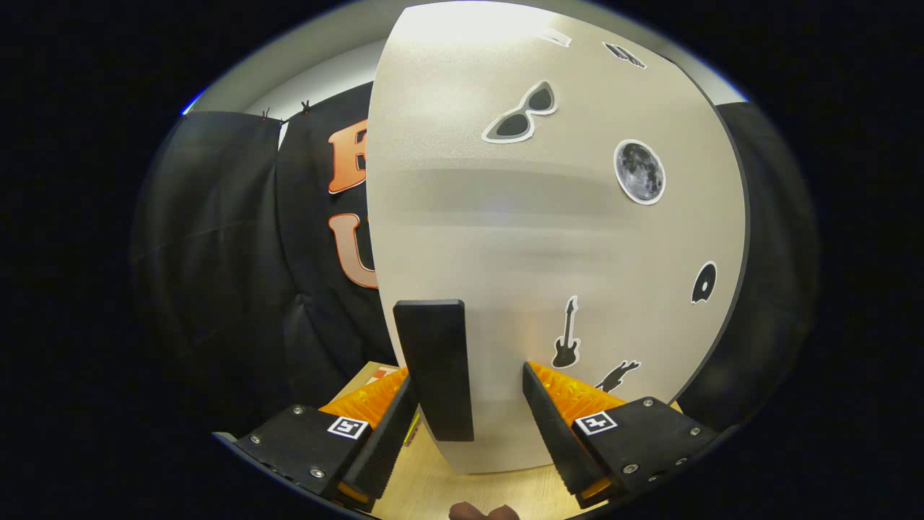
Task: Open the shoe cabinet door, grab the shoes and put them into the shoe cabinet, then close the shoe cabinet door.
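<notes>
Jaws stood apart, and the gripper (469, 404) held its two black ribbed fingers (552, 426) on either side of a black handle (435, 368), neither pad clearly pressing on it. That handle was a flat upright bar fixed to the shoe cabinet door (548, 238); it sat nearer the left finger, almost touching its tip, with a wider gap to the right finger. Orange finger backs and small square black-and-white markers showed on the gripper body at each side. Beneath the fingers lay a light wooden surface (447, 491), and at its nearest edge a small part of a hand (482, 512) showed, too little to tell more.

Just beyond the fingers rose the door, a pale matte panel with a dark edge along its right side. It bore several stickers: a guitar (567, 334) just above the right finger, a dark figure (618, 375) beside that, a record-like disc (704, 282) toward the right edge, a moon (639, 172) higher up, and sunglasses (521, 113) higher still. Whether the door was closed or ajar could not be told, and the cabinet's inside was hidden behind it, so its contents could not be seen.

Farther back, left of the door, hung the booth's black cloth wall (231, 253)
</notes>
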`<action>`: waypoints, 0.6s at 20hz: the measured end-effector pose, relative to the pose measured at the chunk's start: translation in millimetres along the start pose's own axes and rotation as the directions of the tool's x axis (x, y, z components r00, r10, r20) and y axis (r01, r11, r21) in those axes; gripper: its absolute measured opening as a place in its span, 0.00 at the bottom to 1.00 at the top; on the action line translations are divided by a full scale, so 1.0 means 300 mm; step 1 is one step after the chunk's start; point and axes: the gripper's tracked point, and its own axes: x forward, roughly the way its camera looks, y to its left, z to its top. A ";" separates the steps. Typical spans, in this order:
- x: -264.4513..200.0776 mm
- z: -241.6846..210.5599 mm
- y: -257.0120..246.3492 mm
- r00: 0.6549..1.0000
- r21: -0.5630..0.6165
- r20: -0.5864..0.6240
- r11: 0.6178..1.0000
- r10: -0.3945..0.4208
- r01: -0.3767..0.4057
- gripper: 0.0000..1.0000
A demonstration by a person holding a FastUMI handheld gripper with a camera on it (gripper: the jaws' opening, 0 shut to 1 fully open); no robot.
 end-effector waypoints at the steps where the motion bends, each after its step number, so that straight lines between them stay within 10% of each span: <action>1: 0.031 0.003 0.008 1.000 -0.042 0.005 0.999 -0.015 0.015 0.89; 12: 0.066 0.013 0.009 1.000 -0.091 0.009 0.996 -0.002 0.003 0.92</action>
